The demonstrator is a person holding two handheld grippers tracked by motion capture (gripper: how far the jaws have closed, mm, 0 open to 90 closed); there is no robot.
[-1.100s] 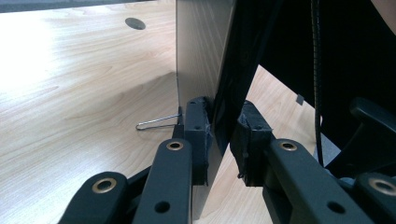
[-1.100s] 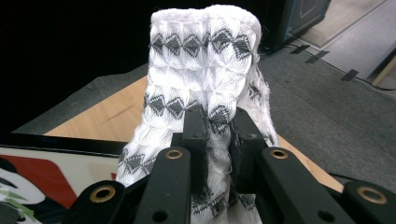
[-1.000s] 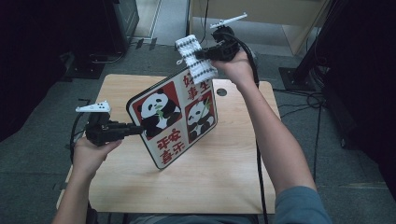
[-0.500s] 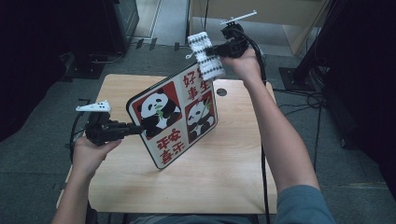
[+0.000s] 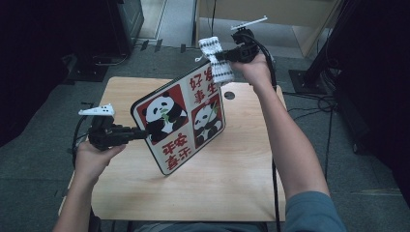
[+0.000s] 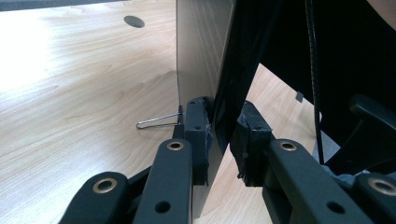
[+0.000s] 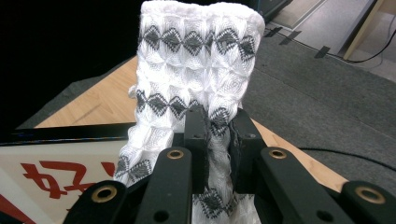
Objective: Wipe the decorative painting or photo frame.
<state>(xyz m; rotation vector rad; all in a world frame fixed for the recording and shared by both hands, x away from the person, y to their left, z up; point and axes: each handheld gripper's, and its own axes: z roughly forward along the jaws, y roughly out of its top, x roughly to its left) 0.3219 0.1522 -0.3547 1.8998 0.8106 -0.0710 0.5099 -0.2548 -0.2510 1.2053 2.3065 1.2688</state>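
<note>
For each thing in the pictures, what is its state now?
Panda board: tilted up, bottom corner on the table.
White cloth: pinched at its middle, raised by the board's top edge.
Left gripper: shut on the board's edge.
Right gripper: shut on the cloth.

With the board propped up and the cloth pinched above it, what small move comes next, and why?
Probably lower the white patterned cloth onto the panda board's top edge to wipe: the right gripper pinches it just above, while the left gripper clamps the board tilted.

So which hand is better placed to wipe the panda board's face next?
Right, probably: the right gripper pinches the white patterned knit cloth by the board's top corner, while the left gripper clamps its edge.
</note>
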